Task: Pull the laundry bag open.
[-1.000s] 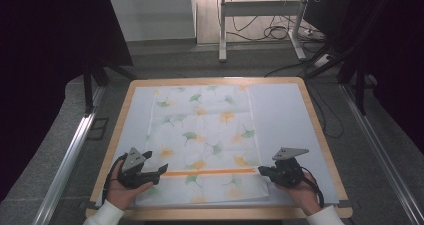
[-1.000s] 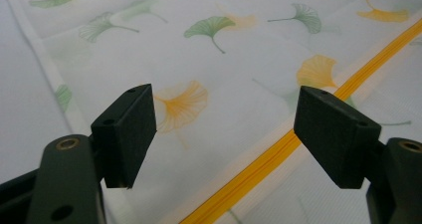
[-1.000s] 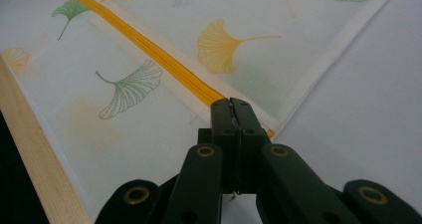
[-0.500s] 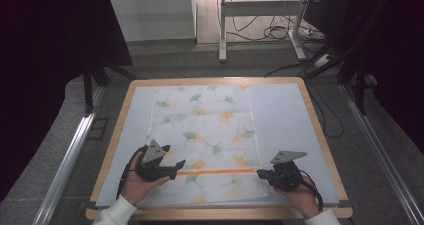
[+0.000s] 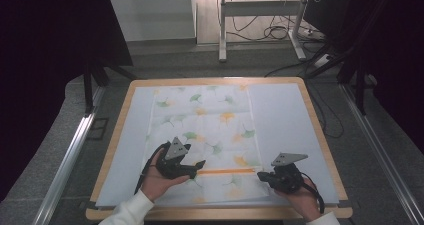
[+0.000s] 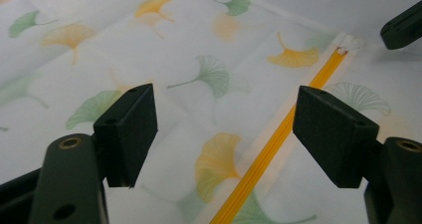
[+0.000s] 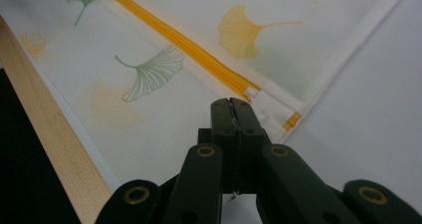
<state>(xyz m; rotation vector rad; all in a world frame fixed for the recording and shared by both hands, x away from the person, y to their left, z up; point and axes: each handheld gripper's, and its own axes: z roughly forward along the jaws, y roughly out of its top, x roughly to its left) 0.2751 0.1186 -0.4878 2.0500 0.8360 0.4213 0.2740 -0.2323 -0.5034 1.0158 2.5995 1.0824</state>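
The ginkgo-print bag (image 5: 204, 135) lies flat on the desk (image 5: 320, 135), its orange zipper (image 6: 278, 134) seems not yet opened, my right tongs (image 7: 233, 107) are pressed together beside the zipper's end, and my left tongs (image 6: 224, 129) hover wide above the zipper.

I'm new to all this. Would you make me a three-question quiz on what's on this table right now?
1. True or false: the jaws of the left gripper stand wide apart over the leaf-print bag.
2. What colour is the zipper that runs across the bag: A blue, B orange-yellow, C black?
3. Fill in: the jaws of the right gripper are pressed ____, next to the zipper's end near the bag's edge.

Key
1. True; the zipper shows in the gap between them.
2. B.
3. Together; whether they pinch any fabric or the zipper's pull cannot be told.
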